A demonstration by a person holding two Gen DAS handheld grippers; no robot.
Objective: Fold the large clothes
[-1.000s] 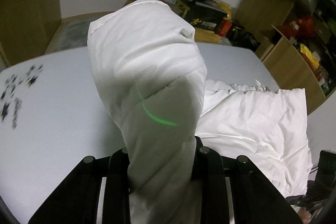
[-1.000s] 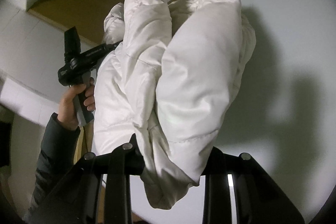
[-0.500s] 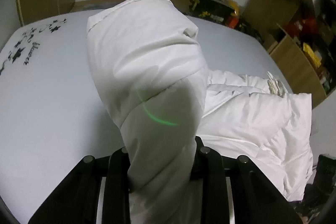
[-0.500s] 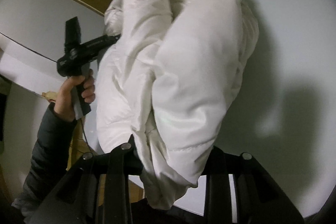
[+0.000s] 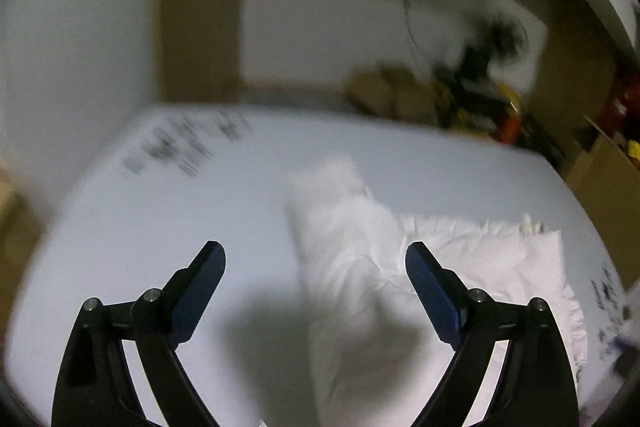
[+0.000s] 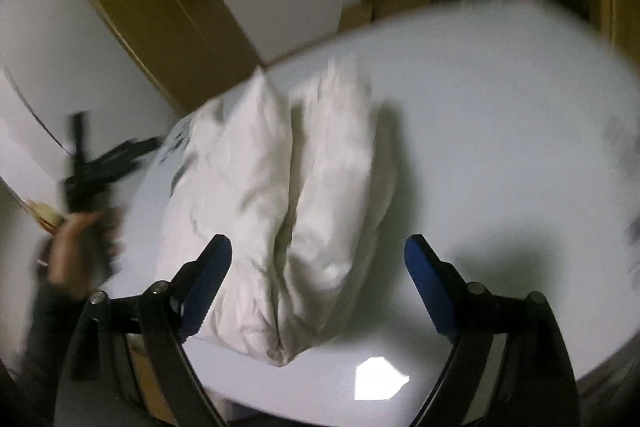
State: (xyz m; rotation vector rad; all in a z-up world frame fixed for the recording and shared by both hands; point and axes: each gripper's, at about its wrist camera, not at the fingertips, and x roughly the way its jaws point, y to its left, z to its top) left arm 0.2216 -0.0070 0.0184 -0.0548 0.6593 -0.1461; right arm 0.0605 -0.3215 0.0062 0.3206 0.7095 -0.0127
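Observation:
A white puffy jacket (image 5: pixel 400 267) lies on the pale bed (image 5: pixel 160 227), its sleeve stretched toward the far side. My left gripper (image 5: pixel 316 255) hangs above it, jaws opening wide, nothing pressed between the pads. In the right wrist view the same jacket (image 6: pixel 288 195) lies folded into two long lobes on the bed (image 6: pixel 500 147). My right gripper (image 6: pixel 318 251) hovers over its near end, jaws opening, pads clear of the fabric. A hand (image 6: pixel 76 247) at the left edge holds the left gripper's black handle (image 6: pixel 92 175). Both views are blurred by motion.
Dark printed marks (image 5: pixel 180 147) cover the bed's far left corner. Brown cardboard boxes (image 5: pixel 608 179) and cluttered items (image 5: pixel 480 99) stand beyond the bed at the right. A brown wooden panel (image 6: pixel 160 11) stands against the wall behind the bed.
Both grippers have let go of the jacket and opened wide. The jacket has dropped onto the bed. Both grippers pulled back and up from it.

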